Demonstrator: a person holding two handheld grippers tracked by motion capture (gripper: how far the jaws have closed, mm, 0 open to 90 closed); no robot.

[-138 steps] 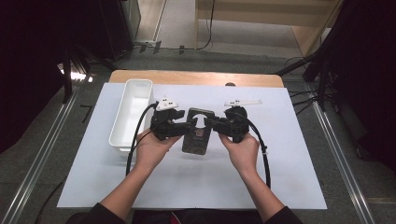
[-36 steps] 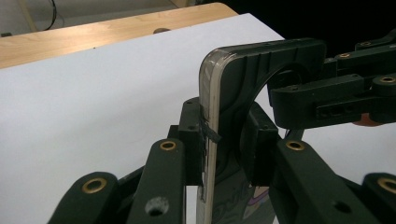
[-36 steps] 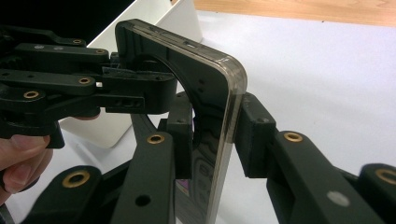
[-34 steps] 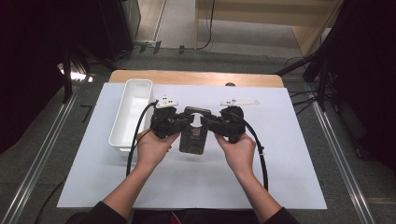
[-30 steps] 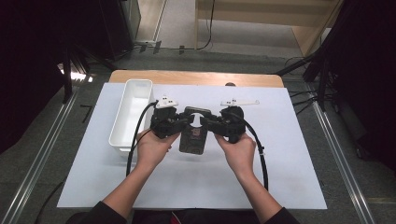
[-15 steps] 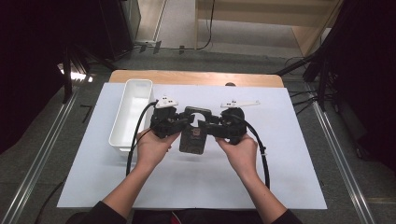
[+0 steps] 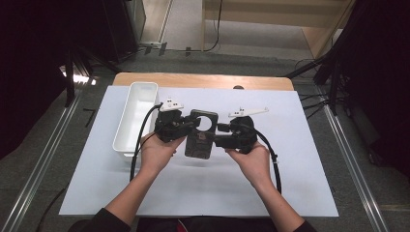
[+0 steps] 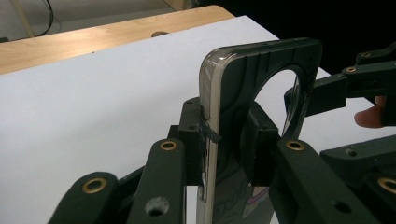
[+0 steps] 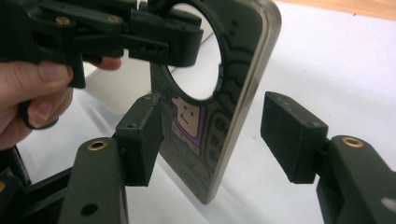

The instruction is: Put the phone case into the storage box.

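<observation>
A dark phone case (image 7: 199,137) with a large round camera opening is held upright above the middle of the white-covered surface (image 7: 300,183), between the two grippers. The left gripper (image 8: 227,154) is clamped on the case's edge, both pads pressed against its two faces. The right gripper (image 9: 212,135) stands apart around the opposite edge: its jaws have just been opening, one pad is seen just beside or against the printed face and the other is held clear of the back, with the case still between them. A white rectangular tray (image 7: 136,116) lies to the left of the left gripper, close to the person's left hand (image 7: 155,153), and each gripper's black cable (image 7: 273,162) trails back toward the person. Bare white sheet is left to the right of the right hand (image 7: 251,162) and in front of both hands. A strip of wood (image 7: 203,79) is exposed at the far edge of the surface.
</observation>
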